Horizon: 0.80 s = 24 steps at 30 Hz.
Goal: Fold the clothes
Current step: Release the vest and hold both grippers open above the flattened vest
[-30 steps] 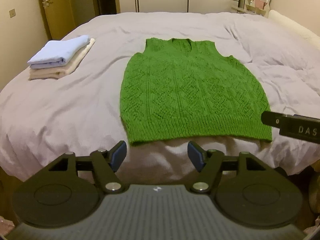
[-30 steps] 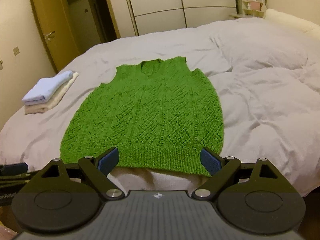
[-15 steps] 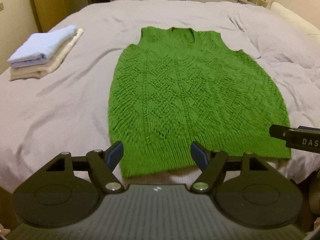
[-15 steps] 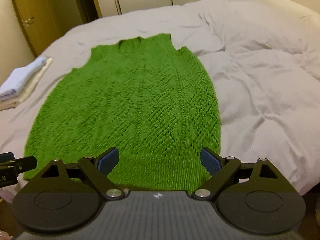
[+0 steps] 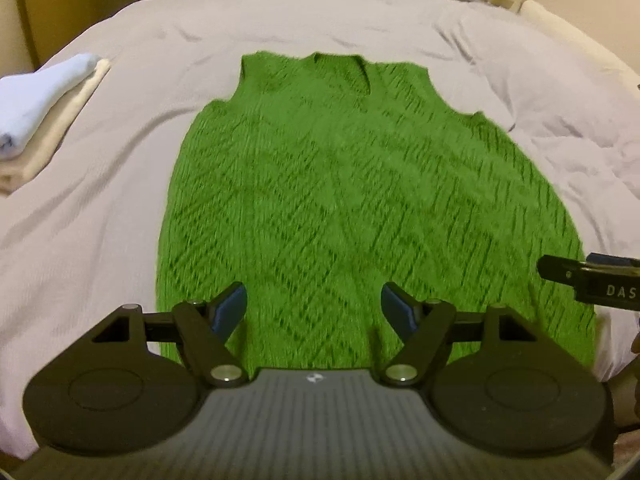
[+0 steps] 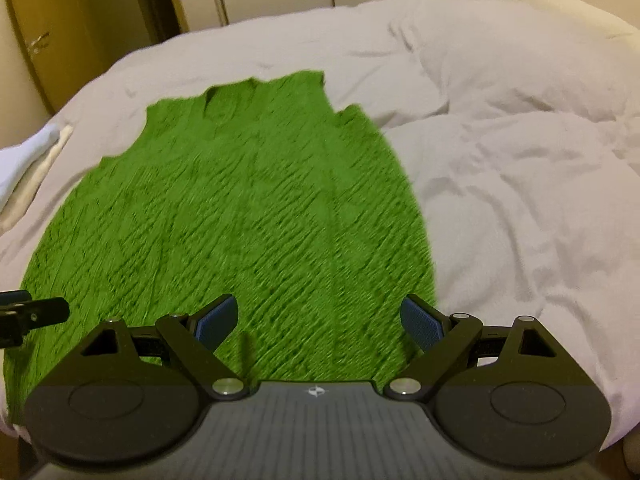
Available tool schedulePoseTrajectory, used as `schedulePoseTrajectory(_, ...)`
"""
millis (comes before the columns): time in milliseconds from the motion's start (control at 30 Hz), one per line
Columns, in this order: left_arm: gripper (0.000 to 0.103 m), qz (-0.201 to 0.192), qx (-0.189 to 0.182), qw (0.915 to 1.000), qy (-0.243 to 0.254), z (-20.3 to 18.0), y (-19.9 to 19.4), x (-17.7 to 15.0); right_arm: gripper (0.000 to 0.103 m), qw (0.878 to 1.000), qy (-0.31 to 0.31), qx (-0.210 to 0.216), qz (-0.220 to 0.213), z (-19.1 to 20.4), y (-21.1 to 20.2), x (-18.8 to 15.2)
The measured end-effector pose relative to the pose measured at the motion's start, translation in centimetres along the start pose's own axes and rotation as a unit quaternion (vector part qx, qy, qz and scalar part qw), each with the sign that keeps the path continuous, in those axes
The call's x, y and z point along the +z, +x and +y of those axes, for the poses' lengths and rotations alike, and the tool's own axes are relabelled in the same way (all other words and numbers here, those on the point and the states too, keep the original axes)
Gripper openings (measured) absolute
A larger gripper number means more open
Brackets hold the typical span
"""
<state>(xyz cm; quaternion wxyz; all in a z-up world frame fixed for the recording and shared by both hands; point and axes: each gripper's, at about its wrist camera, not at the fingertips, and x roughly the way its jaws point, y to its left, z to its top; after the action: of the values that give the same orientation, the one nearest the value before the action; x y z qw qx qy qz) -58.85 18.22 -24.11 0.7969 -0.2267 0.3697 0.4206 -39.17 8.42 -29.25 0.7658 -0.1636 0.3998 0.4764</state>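
A green knitted sleeveless vest lies spread flat on the bed, neck at the far end, hem nearest me. My left gripper hovers open above the vest's lower left part, nothing between its blue pads. Over the lower right part, near the vest's right edge, my right gripper stands wide open and holds nothing. Each gripper's tip shows at the edge of the other's view: the right one, the left one. The vest's hem is hidden behind the gripper bodies.
A pale grey duvet covers the bed, wrinkled on the right. A stack of folded clothes, light blue over cream, sits at the left. A cream pillow lies far right. Wardrobe doors and a wooden door stand behind.
Both grippers have moved forward and down from beyond the bed's near edge to above the vest's lower half. The vest has not moved. Both stay open.
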Motion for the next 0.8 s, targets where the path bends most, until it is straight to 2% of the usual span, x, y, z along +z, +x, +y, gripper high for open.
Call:
schedulePoseTrajectory(100,0.071,-0.008,0.01,0.9999,0.004,0.2,0.5,0.3,0.09,1.0,0.004,0.001,-0.01,-0.6,0.2,0.2)
schedulePoseTrajectory(200,0.071,-0.004,0.025,0.9997,0.004,0.3,1.0,0.2,0.09,1.0,-0.004,-0.015,-0.002,-0.7,1.0,0.2)
schedulePoseTrajectory(300,0.071,0.0,0.033,0.9994,0.005,0.3,1.2,-0.1,0.09,1.0,-0.004,-0.012,-0.005,-0.7,1.1,0.0)
schedulePoseTrajectory(500,0.071,0.005,0.037,0.9993,0.006,0.3,1.8,0.0,0.09,1.0,-0.005,-0.01,-0.005,-0.7,1.2,0.6)
schedulePoseTrajectory(800,0.071,0.006,0.043,0.999,0.012,1.5,3.9,1.9,0.089,0.999,-0.038,0.006,-0.012,-0.6,3.8,3.3)
